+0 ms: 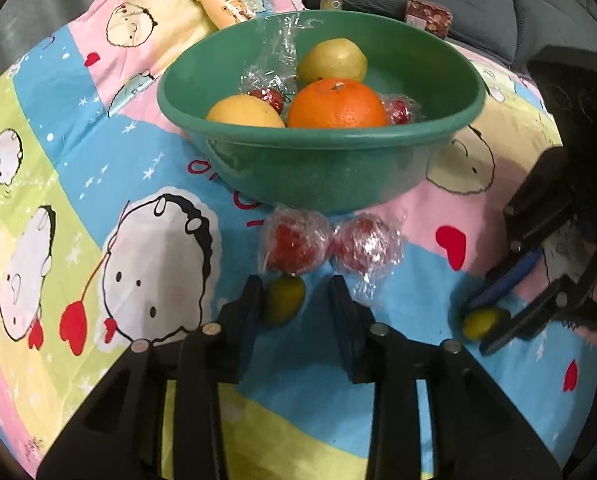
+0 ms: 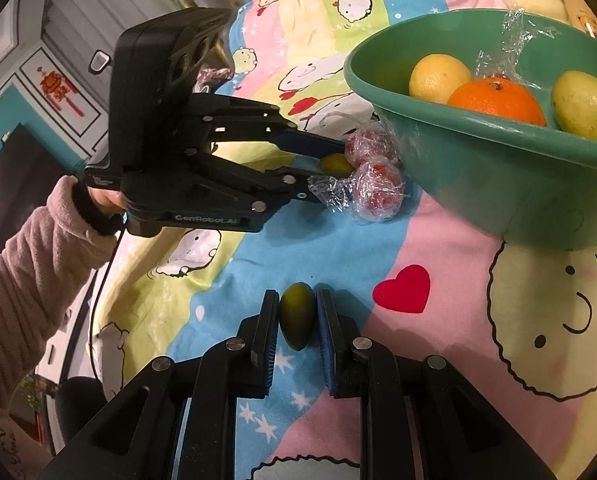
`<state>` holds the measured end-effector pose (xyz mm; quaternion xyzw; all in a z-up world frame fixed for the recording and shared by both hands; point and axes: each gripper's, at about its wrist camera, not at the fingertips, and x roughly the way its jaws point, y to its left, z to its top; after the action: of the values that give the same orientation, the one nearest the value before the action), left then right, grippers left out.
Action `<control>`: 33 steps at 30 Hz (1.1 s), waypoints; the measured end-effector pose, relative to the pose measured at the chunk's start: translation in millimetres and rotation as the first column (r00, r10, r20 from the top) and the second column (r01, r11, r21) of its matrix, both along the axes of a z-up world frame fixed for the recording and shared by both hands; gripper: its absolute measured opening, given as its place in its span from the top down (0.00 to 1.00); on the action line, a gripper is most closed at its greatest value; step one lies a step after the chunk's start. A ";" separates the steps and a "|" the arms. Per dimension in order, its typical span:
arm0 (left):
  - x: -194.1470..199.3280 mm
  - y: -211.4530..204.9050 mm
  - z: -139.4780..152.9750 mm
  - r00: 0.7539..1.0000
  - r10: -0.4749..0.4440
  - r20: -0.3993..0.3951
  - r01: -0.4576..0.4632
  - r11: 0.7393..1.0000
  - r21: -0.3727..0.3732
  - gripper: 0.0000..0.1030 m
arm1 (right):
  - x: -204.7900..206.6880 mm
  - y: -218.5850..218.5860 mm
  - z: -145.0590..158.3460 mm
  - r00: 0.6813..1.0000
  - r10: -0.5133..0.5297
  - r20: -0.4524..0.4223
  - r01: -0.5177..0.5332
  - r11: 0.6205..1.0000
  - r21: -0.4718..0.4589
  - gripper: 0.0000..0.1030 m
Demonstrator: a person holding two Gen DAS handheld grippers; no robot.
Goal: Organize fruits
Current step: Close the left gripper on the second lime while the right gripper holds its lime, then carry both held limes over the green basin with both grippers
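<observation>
Cartoon-printed bedding in pink, blue and yellow is covering the bed, and a green bowl is sitting in the middle of it as the collecting place for the fruit. Inside the bowl an orange, two yellow fruits and two small red fruits in clear wrap are already lying.

Just in front of the bowl, two more wrapped red fruits are lying side by side on the bedding, one almost touching the bowl's base.

Just beyond them from the bowl, the left tongs are reaching around a small green lime. One pad is touching it, while the other is standing clear of it in the left wrist view, so the grip does not look finished.

Further out from the bowl, the right tongs are clamping a second lime squarely between both pads, probably ready for lifting into the bowl. A sleeved hand is holding the left tool.
</observation>
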<state>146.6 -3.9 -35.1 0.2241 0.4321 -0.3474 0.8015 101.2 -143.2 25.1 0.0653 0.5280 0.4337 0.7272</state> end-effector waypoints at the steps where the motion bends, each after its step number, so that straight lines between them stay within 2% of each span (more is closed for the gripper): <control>1: -0.7 0.4 0.1 1.000 0.006 0.001 -0.006 1.000 -0.005 0.71 | 0.0 0.1 -0.1 1.000 0.000 0.000 0.000 1.000 0.000 0.80; 3: -3.3 2.9 -0.1 1.000 0.028 0.009 -0.028 0.999 -0.020 0.73 | 0.1 0.7 -0.4 1.000 0.001 0.002 -0.001 1.000 -0.001 0.80; 6: -7.0 8.0 -0.5 0.997 0.073 0.002 -0.073 0.996 -0.047 0.83 | -0.5 0.7 0.6 1.000 0.002 0.007 -0.002 1.000 -0.003 0.80; 10: -17.9 12.6 0.7 0.991 0.131 0.004 -0.130 0.988 -0.081 0.83 | -2.5 1.8 2.2 1.000 0.000 0.013 0.001 1.000 -0.005 0.80; 14: -29.2 18.0 2.8 0.979 0.204 -0.024 -0.205 0.969 -0.142 0.83 | -5.5 1.7 5.0 1.000 0.001 0.016 -0.001 1.000 0.005 0.80; 18: -52.4 20.5 13.2 0.965 0.263 -0.014 -0.261 0.947 -0.187 0.83 | -8.0 -1.0 13.6 1.000 0.006 0.024 -0.007 0.999 0.043 0.80; 20: -65.2 25.1 21.7 0.954 0.298 -0.019 -0.294 0.925 -0.242 0.83 | -9.5 -1.0 17.0 1.000 0.011 0.027 -0.013 0.998 0.057 0.80; 22: -79.1 31.6 31.3 0.938 0.345 -0.024 -0.335 0.891 -0.307 0.83 | -12.0 0.0 20.7 0.999 0.018 0.033 -0.020 0.997 0.072 0.80; 26: -103.1 38.0 46.4 0.901 0.431 -0.046 -0.409 0.811 -0.419 0.83 | -13.8 -2.7 32.2 0.998 0.015 0.058 -0.021 0.994 0.106 0.80; 30: -113.6 37.0 59.8 0.863 0.501 -0.066 -0.469 0.745 -0.474 0.83 | -13.3 -15.2 45.4 0.995 -0.007 0.095 -0.006 0.991 0.137 0.80; 33: -126.0 33.8 69.0 0.847 0.529 -0.059 -0.476 0.703 -0.528 0.83 | -11.4 -27.6 55.4 0.992 -0.040 0.120 0.020 0.987 0.161 0.80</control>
<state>20.5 29.9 33.9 -0.1127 0.3257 -0.2085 0.9153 89.8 -170.8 80.4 0.1043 0.4451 0.4666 0.7572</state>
